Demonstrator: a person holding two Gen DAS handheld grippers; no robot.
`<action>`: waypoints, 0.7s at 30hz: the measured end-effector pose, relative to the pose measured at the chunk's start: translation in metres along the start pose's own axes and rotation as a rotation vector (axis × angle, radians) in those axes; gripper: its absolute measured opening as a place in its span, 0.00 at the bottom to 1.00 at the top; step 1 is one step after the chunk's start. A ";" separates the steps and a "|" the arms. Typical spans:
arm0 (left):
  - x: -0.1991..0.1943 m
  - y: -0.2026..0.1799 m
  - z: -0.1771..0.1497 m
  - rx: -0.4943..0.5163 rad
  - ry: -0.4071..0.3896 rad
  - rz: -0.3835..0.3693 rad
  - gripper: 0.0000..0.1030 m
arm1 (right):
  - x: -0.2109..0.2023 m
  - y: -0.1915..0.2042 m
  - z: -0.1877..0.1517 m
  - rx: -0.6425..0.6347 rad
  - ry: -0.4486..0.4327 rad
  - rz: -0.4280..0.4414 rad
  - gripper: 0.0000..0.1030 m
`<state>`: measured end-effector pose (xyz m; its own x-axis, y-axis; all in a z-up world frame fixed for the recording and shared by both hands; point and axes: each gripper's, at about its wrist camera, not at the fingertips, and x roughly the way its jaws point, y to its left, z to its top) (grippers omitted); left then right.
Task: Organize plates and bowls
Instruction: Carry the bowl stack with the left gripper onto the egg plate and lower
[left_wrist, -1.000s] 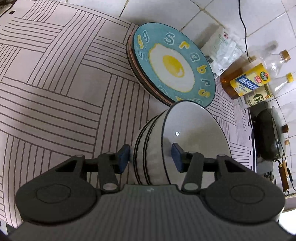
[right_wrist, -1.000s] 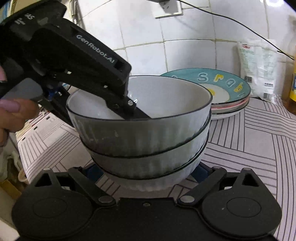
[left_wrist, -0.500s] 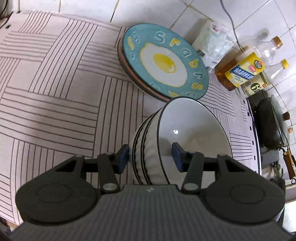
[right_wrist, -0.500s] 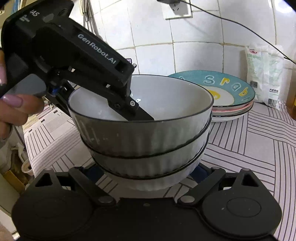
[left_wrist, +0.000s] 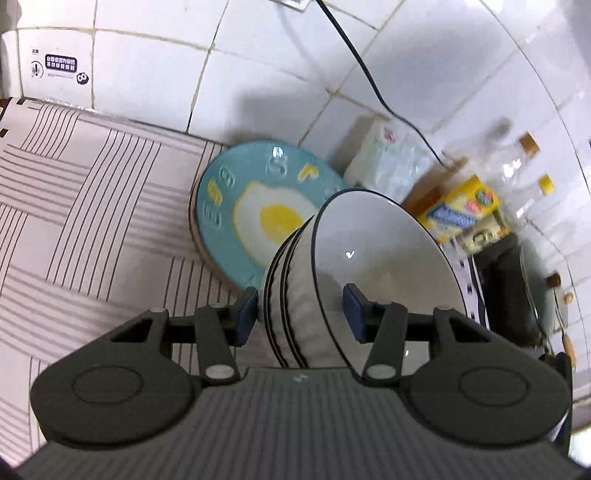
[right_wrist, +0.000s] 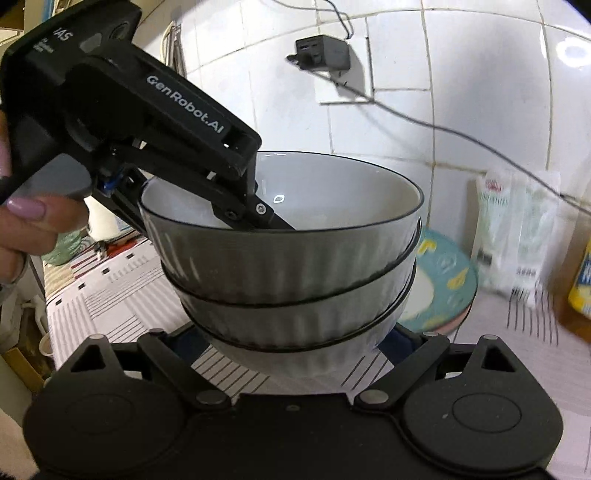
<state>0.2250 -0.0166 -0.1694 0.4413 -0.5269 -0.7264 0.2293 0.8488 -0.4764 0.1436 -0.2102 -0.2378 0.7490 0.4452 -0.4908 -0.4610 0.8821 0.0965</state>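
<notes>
The stack of ribbed bowls (right_wrist: 288, 266), frame centre, is mid-carry: the left gripper (left_wrist: 301, 312) pinches its rim wall, the right gripper (right_wrist: 295, 341) clamps its base. Next, judged: lower it level beside the egg plate (left_wrist: 258, 218).

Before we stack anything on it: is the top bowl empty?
Empty as far as shown. The top bowl has a bare white inside; only the left gripper's finger reaches in over the rim. The floor under that finger is hidden.

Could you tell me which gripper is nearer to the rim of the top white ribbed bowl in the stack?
Left. The left gripper clamps that bowl stack's wall at the rims, one finger inside the top bowl. The right gripper cradles the bottom bowl, well below the top rim.
</notes>
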 end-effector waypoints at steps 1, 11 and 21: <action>0.003 -0.002 0.005 -0.001 -0.008 0.003 0.47 | 0.003 -0.005 0.003 -0.004 -0.001 0.002 0.94; 0.039 0.005 0.040 -0.002 -0.015 0.024 0.48 | 0.046 -0.038 0.020 -0.031 0.017 0.016 0.94; 0.070 0.014 0.056 0.009 -0.011 0.054 0.48 | 0.082 -0.049 0.017 -0.038 0.048 0.006 0.94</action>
<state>0.3075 -0.0390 -0.1990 0.4631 -0.4795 -0.7454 0.2129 0.8766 -0.4316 0.2358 -0.2147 -0.2685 0.7226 0.4420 -0.5315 -0.4841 0.8724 0.0673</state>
